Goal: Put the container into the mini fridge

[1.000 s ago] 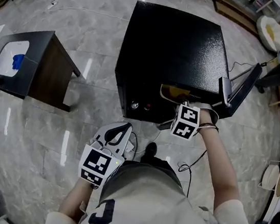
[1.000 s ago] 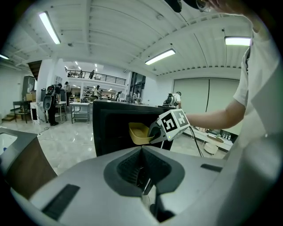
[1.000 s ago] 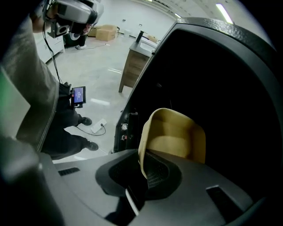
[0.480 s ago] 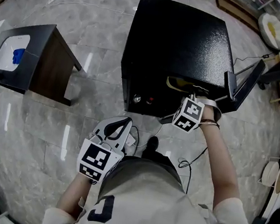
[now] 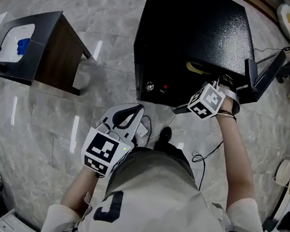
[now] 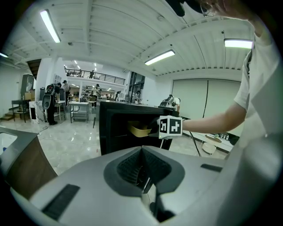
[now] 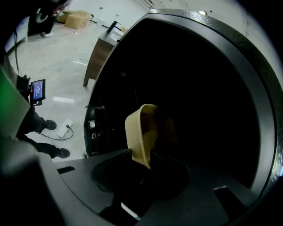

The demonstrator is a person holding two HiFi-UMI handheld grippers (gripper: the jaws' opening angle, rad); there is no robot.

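Note:
The black mini fridge (image 5: 194,34) stands on the floor with its door (image 5: 263,76) swung open to the right. A yellow container (image 5: 196,68) sits just inside the opening, mostly hidden under the fridge's top. My right gripper (image 5: 216,82) reaches into the opening. In the right gripper view its jaws are opening, with the container's (image 7: 141,132) rim between them, and my right gripper (image 7: 148,159) no longer pinches it. My left gripper (image 5: 133,110) hangs by the person's waist, shut and empty, and its own view shows the fridge (image 6: 110,128) and the container (image 6: 139,130) ahead.
A dark side table (image 5: 51,57) stands to the left with a white tray (image 5: 12,51) holding a blue thing (image 5: 22,46). Cables (image 5: 206,158) and a power strip (image 5: 142,131) lie on the floor by the person's feet. Equipment crowds the right edge.
The right gripper has pushed forward to the fridge opening, and the container now sits deeper inside with less of it showing. The left gripper has stayed by the waist.

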